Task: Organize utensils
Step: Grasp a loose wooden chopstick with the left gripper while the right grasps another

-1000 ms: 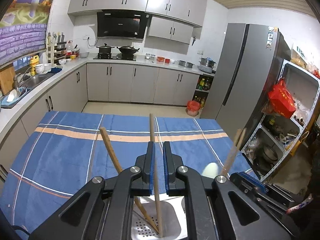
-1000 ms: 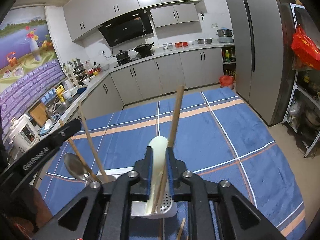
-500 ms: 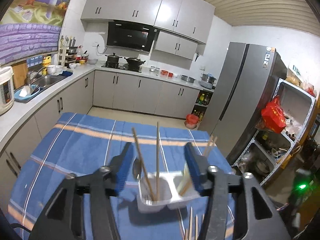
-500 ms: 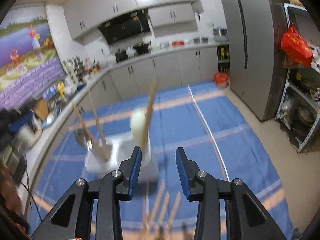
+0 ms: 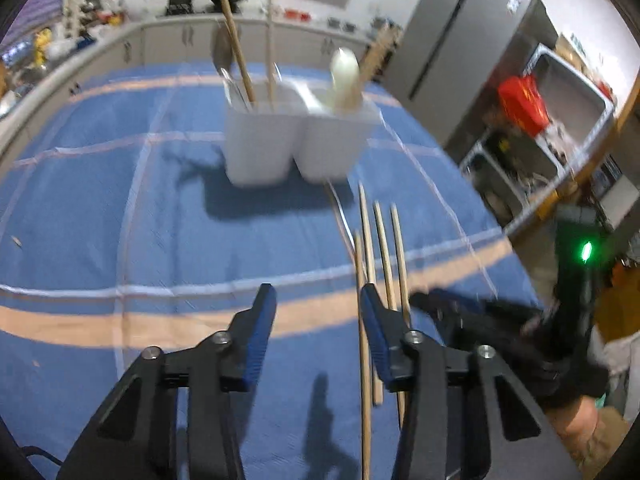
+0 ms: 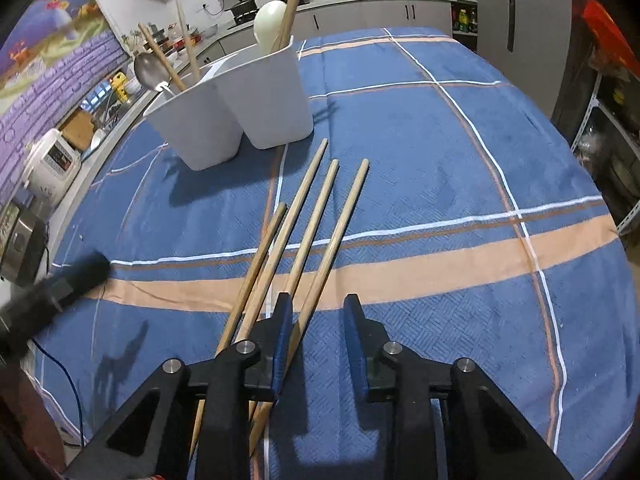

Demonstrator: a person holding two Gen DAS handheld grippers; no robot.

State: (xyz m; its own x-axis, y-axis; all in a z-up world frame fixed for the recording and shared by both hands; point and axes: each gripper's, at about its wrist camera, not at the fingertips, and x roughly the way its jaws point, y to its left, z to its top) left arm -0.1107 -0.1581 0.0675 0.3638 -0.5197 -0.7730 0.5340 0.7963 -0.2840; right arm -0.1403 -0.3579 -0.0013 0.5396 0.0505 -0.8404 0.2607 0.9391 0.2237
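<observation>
A white two-compartment holder (image 5: 296, 140) (image 6: 240, 104) stands on the blue checked cloth. Its left cup holds wooden chopsticks and a metal spoon (image 6: 150, 70). Its right cup holds a white spoon (image 5: 344, 76) (image 6: 270, 24) and a chopstick. Several loose chopsticks (image 5: 384, 240) (image 6: 316, 208) lie on the cloth in front of it. My left gripper (image 5: 316, 296) hovers just left of them, jaws apart and closing, with nothing between. My right gripper (image 6: 318, 302) is low over them, jaws closing. The rightmost chopstick lies under the gap beside its left finger, and no pad presses on it.
The table's right edge drops off toward a grey fridge (image 5: 452, 48) and a metal shelf rack (image 5: 560, 120). A kitchen counter (image 6: 60, 152) with appliances runs along the left. A person's hand (image 5: 580, 420) holds the other gripper at the lower right.
Both grippers let go of the chopsticks they held in the holder and opened. They pulled back and sank toward the loose chopsticks on the cloth.
</observation>
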